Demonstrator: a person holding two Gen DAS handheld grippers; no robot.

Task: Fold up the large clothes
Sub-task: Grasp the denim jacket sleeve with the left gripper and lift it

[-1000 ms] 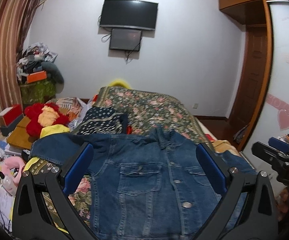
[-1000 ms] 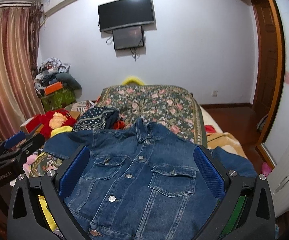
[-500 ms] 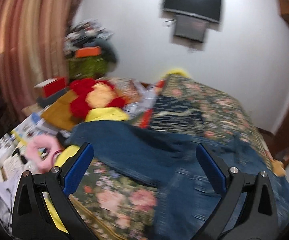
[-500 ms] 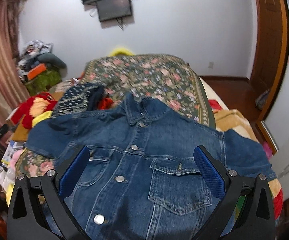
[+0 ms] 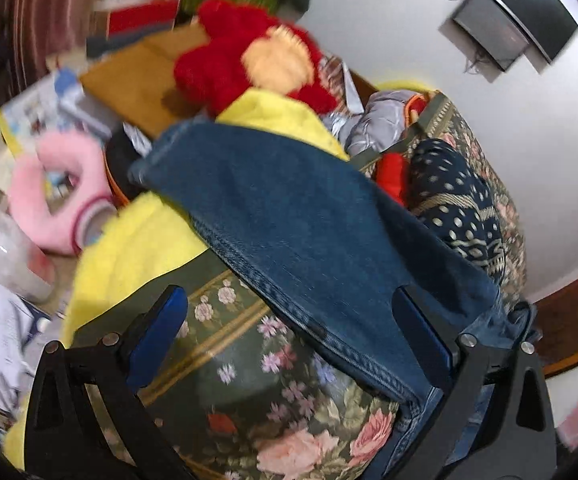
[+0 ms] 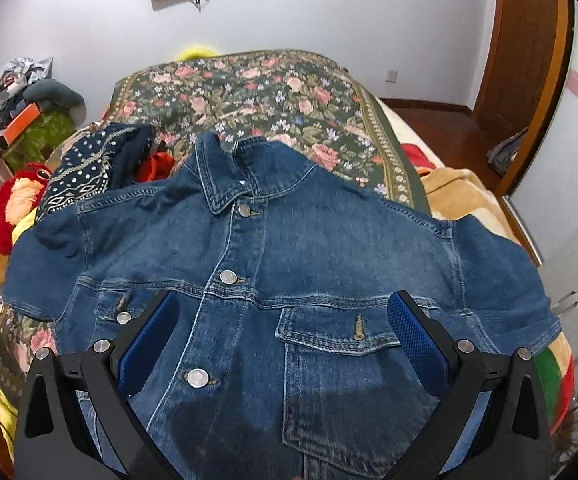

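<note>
My left gripper (image 5: pixel 289 328) and right gripper (image 6: pixel 285 328) both hover released over the blue denim button-front jacket (image 6: pixel 273 280) spread flat on the floral-quilted bed (image 6: pixel 249 88).

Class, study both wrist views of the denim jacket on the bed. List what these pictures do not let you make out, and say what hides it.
1. Denim jacket hem: right wrist view, cut off by the bottom edge and hidden behind the right tool.
2. Jacket front: left wrist view shows only one sleeve.
3. Items beside the red plush toy: left wrist view, motion blur.
4. Left tool: absent from the right wrist view.
</note>
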